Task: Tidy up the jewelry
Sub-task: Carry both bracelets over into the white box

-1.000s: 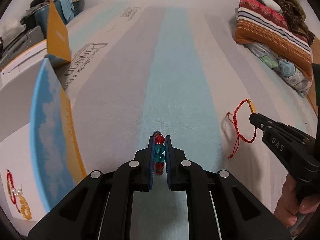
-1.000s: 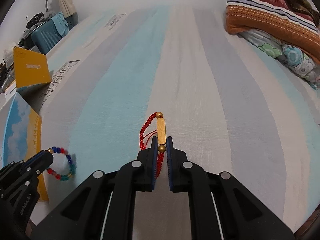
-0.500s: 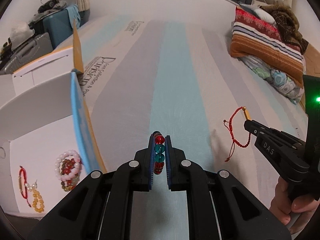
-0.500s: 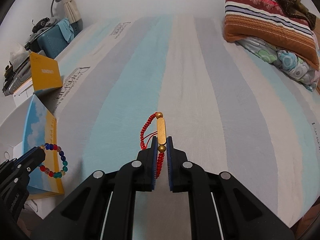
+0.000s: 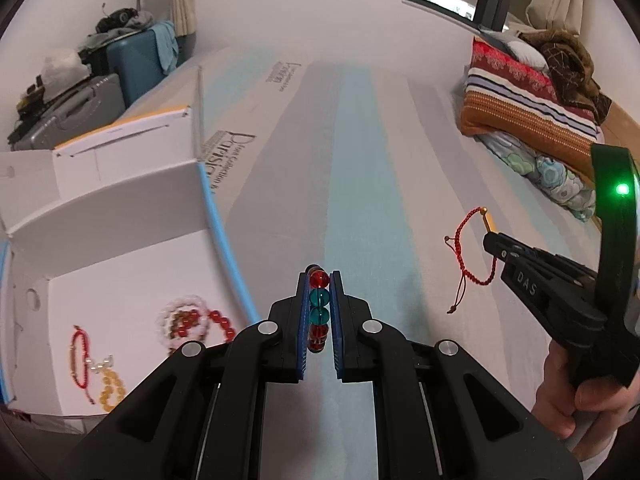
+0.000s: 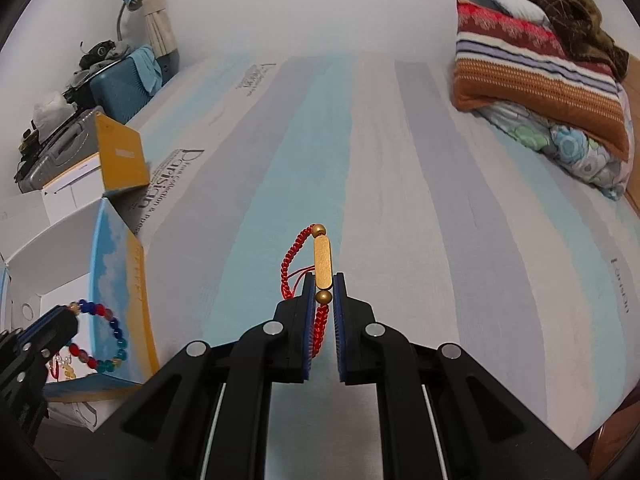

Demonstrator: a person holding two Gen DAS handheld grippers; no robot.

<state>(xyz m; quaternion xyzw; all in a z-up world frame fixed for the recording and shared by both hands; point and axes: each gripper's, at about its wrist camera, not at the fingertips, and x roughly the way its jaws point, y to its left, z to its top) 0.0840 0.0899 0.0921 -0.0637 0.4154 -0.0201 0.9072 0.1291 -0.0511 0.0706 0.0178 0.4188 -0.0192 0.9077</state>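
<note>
My left gripper (image 5: 319, 280) is shut on a bracelet of red, teal and blue beads (image 5: 319, 304), held above the striped bed sheet. From the right wrist view that beaded bracelet (image 6: 102, 338) hangs as a ring from the left gripper (image 6: 66, 314), over the box edge. My right gripper (image 6: 322, 280) is shut on a red cord bracelet with a gold bar (image 6: 322, 264). In the left wrist view the red cord bracelet (image 5: 472, 252) dangles from the right gripper (image 5: 489, 239), held by a hand (image 5: 568, 392). An open white box (image 5: 120, 264) at lower left holds several bracelets (image 5: 188, 320).
The box has a blue and orange outer wall (image 6: 120, 292) and a raised orange flap (image 6: 120, 156). Folded striped and floral bedding (image 6: 540, 92) lies at the far right of the bed. A teal suitcase (image 5: 136, 60) and clutter stand beyond the bed's left side.
Both grippers have risen with their bracelets still gripped. The left wrist view has swung over the box, so its white inside and the bracelets in it now show.
</note>
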